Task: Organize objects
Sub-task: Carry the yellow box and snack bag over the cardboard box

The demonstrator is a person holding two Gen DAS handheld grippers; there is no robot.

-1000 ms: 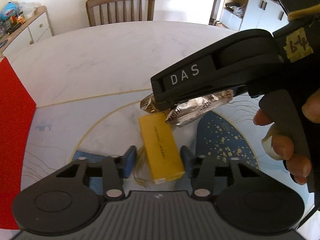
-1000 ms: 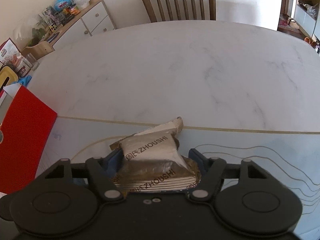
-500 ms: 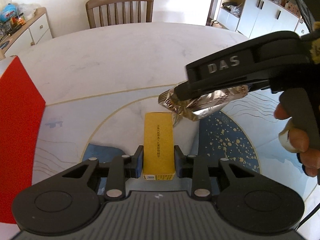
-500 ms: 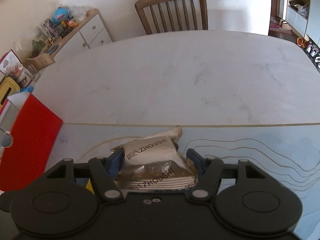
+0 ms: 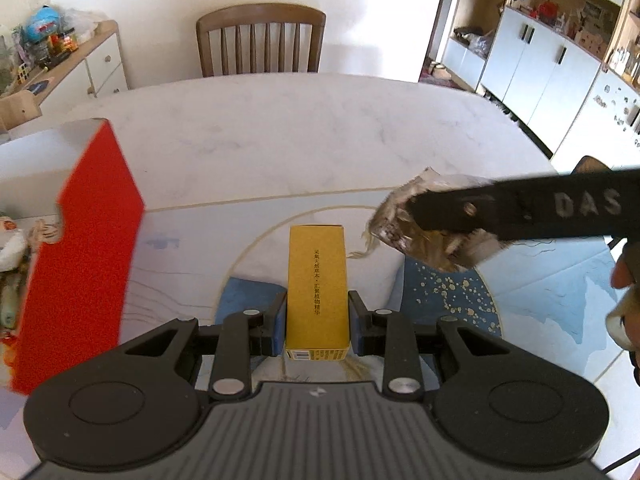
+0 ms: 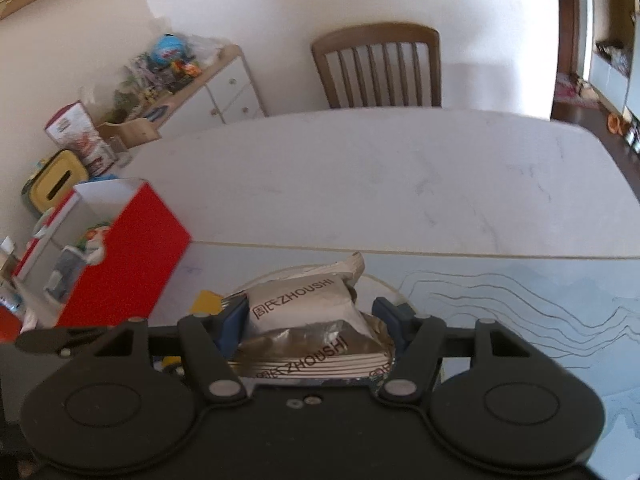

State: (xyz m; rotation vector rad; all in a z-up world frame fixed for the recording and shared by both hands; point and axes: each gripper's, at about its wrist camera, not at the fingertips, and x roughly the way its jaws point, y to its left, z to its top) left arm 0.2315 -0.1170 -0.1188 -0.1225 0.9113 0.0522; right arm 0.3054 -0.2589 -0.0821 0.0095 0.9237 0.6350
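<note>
My left gripper [image 5: 316, 320] is shut on a long yellow box [image 5: 316, 280] with dark print, held off the table and pointing away from me. The box's corner shows in the right wrist view as a yellow box [image 6: 208, 302]. My right gripper [image 6: 312, 316] is shut on silver foil packets [image 6: 304, 308] marked ZHOUSHI, stacked between its blue pads. In the left wrist view the right gripper [image 5: 432, 220] comes in from the right with the crumpled foil packets [image 5: 400, 204], above a pale blue patterned mat [image 5: 460, 304].
An open red box [image 5: 92, 240] stands at the left on the marble table [image 5: 300, 128], with small items inside; it is the red box [image 6: 132, 248] in the right view. A wooden chair [image 5: 260, 40] stands at the far edge. A sideboard [image 6: 200, 88] with clutter lines the left wall.
The left gripper closed on the yellow box, squared it up and lifted it. The right gripper rose with the foil packets and drifted to the right in the left wrist view.
</note>
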